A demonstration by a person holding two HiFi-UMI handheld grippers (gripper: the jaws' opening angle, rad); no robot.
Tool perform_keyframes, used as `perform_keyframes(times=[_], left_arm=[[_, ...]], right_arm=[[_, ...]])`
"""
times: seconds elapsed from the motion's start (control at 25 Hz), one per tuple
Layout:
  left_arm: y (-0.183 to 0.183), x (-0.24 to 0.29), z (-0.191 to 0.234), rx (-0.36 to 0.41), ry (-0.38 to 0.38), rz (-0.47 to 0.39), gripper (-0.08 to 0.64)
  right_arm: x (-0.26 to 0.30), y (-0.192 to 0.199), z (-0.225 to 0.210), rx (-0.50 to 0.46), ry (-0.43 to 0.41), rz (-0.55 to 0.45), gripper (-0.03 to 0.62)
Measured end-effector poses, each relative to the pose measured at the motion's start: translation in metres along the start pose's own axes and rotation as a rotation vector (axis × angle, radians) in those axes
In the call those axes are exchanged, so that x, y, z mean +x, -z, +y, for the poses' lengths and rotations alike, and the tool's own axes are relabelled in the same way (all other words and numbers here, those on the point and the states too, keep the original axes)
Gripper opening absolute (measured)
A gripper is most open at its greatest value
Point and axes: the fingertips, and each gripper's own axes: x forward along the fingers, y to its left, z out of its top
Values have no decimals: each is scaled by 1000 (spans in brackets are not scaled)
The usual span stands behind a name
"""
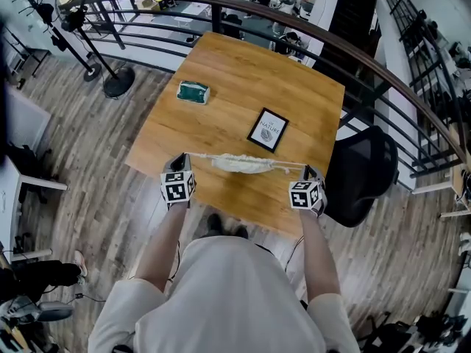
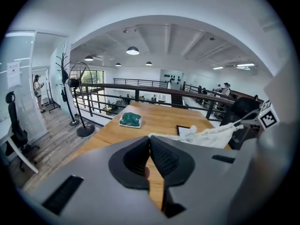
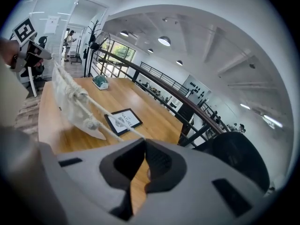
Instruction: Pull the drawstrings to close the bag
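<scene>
White cloth bag [image 1: 239, 164] is hanging over the near edge of the table [image 1: 243, 79], slung from a drawstring [image 1: 204, 155] that is running taut out of both sides of its mouth. The left gripper [image 1: 183, 158] is standing at the table's near-left edge, jaws pressed together on one end of the drawstring. The right gripper [image 1: 307, 170] is standing at the near-right edge, jaws likewise pinched on the other end. Whether the bag's bottom is touching the table cannot be told. The mouth is showing as a ruffled, gathered line, so the closing is judged well advanced. The bag is reading as light and limp: it is sagging between the two holds and is likely to swing or crumple rather than resist. The drawstring is thin and soft, so it is liable to slide through smooth pads. The hold is best taken on the drawstring itself, outboard of the knots [image 3: 90, 123], never on the cloth. A frame [image 1: 268, 129] is lying at the table's middle, just beyond the bag.
</scene>
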Motion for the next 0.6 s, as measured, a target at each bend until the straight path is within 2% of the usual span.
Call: perform_keyframes(times=[0.24, 0.4, 0.6], left_arm=[[1, 1, 10, 1, -25, 6, -2], [2, -1, 15, -26, -33, 4, -2], [-2, -1, 21, -15, -41, -5, -2]], right_arm=[[1, 6, -11, 16, 23, 22, 8], [-2, 12, -15, 35, 30, 34, 8], [-1, 19, -19, 48, 35, 48, 8]])
